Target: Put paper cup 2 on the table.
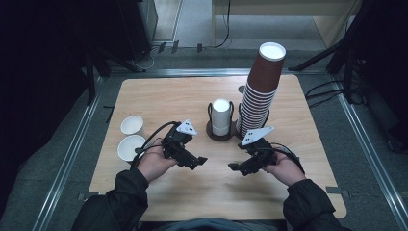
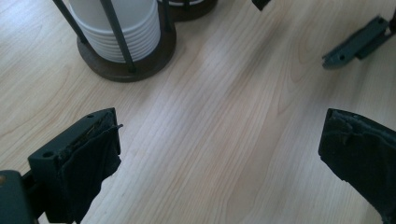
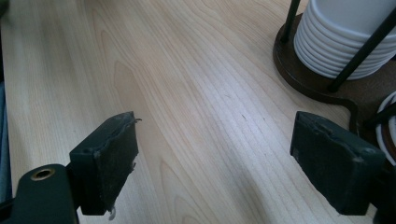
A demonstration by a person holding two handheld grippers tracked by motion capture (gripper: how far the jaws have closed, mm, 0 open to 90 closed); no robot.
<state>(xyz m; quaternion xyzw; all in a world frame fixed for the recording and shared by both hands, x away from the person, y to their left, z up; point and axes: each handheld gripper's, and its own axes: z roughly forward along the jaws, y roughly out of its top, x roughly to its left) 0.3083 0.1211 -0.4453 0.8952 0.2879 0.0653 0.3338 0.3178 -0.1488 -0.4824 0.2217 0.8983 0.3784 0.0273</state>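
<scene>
Left gripper (image 1: pixel 193 161) held just above the wooden table (image 1: pixel 159 96), near the front edge, left of centre; jaws spread wide, nothing between them, bare wood under them in the left gripper view. Right gripper (image 1: pixel 239 168) mirrors it right of centre; jaws also wide apart and empty; the two grippers' tips point at each other, apart. Dark cup holder (image 1: pixel 211 132) sits just beyond both, mid-table; white cup stack (image 1: pixel 221 115) in its left slot inside black rods (ribbed rims clear in both gripper views); tall brown cup stack (image 1: pixel 262 86) in its right slot, leaning right. Two loose white cups (image 1: pixel 132 137) stand at the table's left edge, beside the left hand (image 1: pixel 151 163).
</scene>
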